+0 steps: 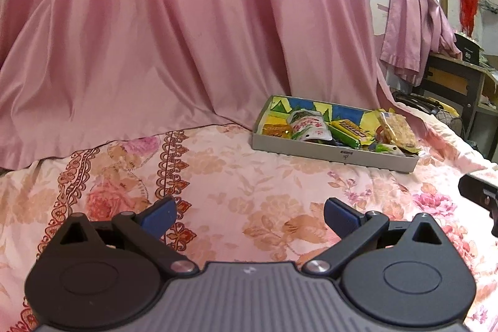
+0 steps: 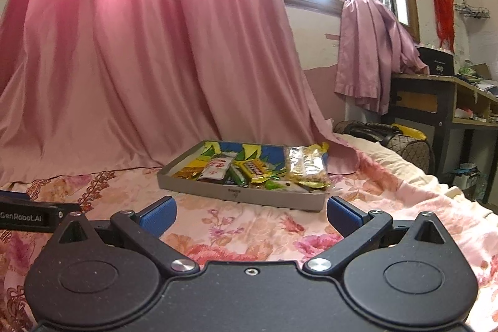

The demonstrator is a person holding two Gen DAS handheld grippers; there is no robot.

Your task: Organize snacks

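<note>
Left gripper (image 1: pixel 250 215): jaws wide, empty, short of the tray (image 1: pixel 330 150).
Right gripper (image 2: pixel 250 215): jaws wide, empty, just before the tray.
Snacks (image 2: pixel 249 168): heaped inside the tray.
Risk: soft bedspread (image 2: pixel 249 226) may let the tray tip or slide under a push; overlapping wrappers could drag neighbours out.

Both low wrist views face the snack tray (image 1: pixel 334 150) (image 2: pixel 236 193) from nearby.

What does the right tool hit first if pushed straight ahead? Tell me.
Probably the near wall of the grey snack tray: the open right tool points at it over bare floral bedspread. Height is hard to judge; it might skim over onto the packets.
</note>
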